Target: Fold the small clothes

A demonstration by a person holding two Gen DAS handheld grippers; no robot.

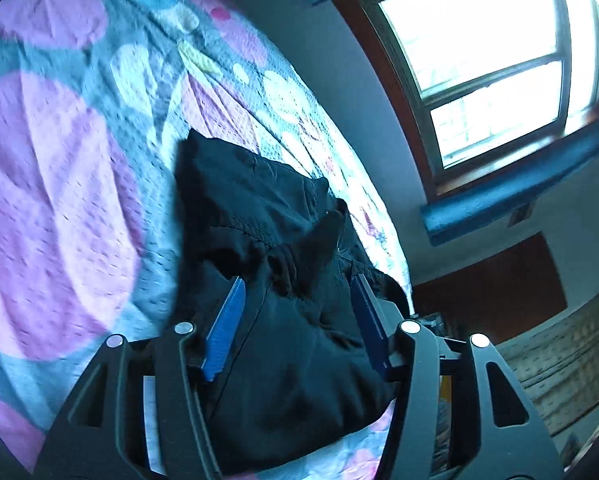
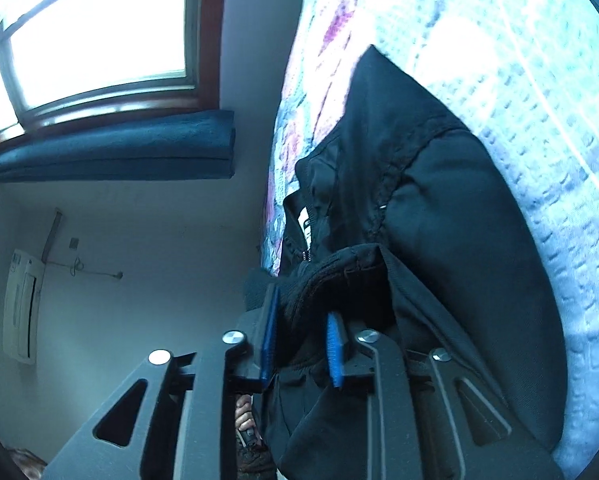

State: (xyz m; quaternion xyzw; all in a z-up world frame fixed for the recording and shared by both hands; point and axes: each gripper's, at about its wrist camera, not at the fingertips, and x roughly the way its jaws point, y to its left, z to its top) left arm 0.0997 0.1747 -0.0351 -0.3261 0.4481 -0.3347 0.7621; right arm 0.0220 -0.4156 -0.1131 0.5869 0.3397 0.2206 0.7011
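A small black garment (image 1: 267, 216) lies bunched on a quilt with pink and white dots (image 1: 59, 184). In the left wrist view my left gripper (image 1: 299, 292) is open, its blue pads (image 1: 227, 324) wide apart on either side of the black cloth. In the right wrist view my right gripper (image 2: 303, 320) is shut on a thick edge of the black garment (image 2: 439, 216), which drapes against the quilt (image 2: 539, 120). A white label (image 2: 305, 226) shows inside the garment near a zip.
A window with a brown wooden frame (image 1: 479, 60) and a blue rolled blind under it (image 1: 519, 200) are beside the bed. The window also shows in the right wrist view (image 2: 95, 36). A white wall unit (image 2: 21, 308) hangs on the wall. A hand (image 2: 245, 420) shows below the right gripper.
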